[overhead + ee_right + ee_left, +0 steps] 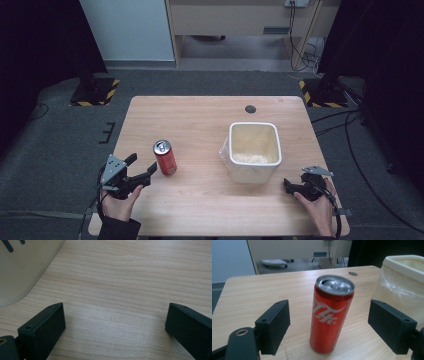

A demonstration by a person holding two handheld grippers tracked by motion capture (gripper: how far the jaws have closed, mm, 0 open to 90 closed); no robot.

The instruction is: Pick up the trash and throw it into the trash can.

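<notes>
A red soda can stands upright on the wooden table, left of centre. My left gripper lies at the table's front left, open, with its jaws pointing at the can and a small gap before it. In the left gripper view the can stands just ahead of and between the two spread jaws of the left gripper, touching neither. A cream plastic bin sits right of centre. My right gripper rests open near the bin's front right corner, with bare wood between its jaws.
The bin has a clear plastic bag on its left side and some pale contents at its bottom. Its rounded corner is just left of the right gripper. A dark round hole marks the table's far side.
</notes>
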